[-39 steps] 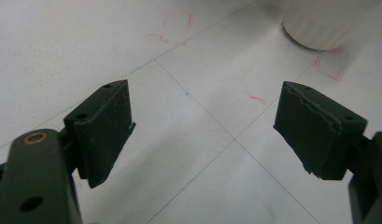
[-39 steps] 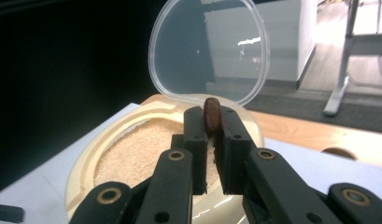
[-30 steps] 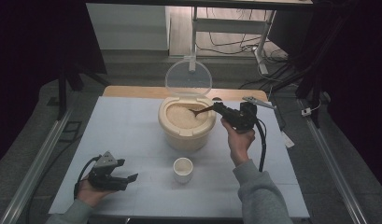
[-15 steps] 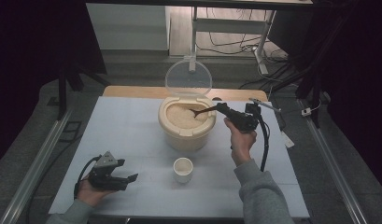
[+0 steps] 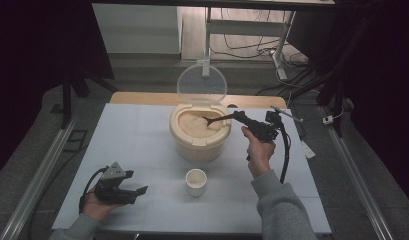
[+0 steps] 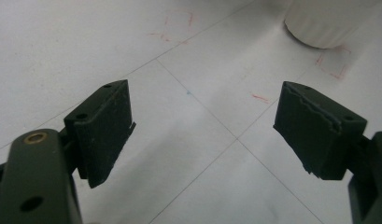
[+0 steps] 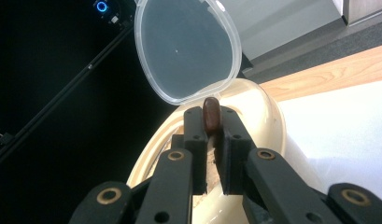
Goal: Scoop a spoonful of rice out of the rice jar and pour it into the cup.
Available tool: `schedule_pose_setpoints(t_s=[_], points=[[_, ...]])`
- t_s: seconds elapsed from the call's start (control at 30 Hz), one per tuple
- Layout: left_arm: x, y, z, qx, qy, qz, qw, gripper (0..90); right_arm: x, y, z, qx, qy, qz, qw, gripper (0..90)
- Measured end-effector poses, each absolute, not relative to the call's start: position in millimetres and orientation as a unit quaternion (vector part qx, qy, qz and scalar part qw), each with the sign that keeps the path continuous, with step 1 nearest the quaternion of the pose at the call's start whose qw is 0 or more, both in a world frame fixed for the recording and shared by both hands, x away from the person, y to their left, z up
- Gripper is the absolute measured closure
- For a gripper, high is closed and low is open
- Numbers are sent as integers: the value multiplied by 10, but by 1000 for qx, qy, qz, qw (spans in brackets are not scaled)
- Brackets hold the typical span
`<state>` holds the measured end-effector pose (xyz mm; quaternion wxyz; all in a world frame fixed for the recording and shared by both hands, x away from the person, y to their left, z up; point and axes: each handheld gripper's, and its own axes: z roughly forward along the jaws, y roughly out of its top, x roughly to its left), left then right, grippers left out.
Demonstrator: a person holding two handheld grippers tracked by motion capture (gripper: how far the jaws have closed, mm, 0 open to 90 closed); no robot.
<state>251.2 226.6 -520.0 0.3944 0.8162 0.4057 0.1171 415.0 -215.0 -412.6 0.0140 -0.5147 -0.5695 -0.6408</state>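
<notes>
Right gripper (image 5: pixel 242 119) clamped tight on a brown spoon (image 5: pixel 219 119), handle pinched between the two black jaws. Spoon bowl just ahead of the tips, down in the rice (image 5: pixel 194 125) inside the cream tub (image 5: pixel 199 145), maybe touching the grains, hard to tell from above. Clear lid (image 5: pixel 202 82) standing up behind the tub, straight past the spoon. Small white cup (image 5: pixel 196 181) on the table (image 5: pixel 142 130), well below the right gripper. Left gripper (image 5: pixel 137 192) resting far off to the left of the cup, jaws wide apart, holding nothing.
</notes>
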Motion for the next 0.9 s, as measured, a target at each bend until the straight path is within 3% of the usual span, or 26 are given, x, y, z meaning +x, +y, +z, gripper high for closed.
schedule_pose_setpoints(t_s=[0.9], points=[[2512, 2265, -5196, 817, 404, 119, 393, 189, 4154, -2355, -4187, -542, -507, -665, 78, 834]])
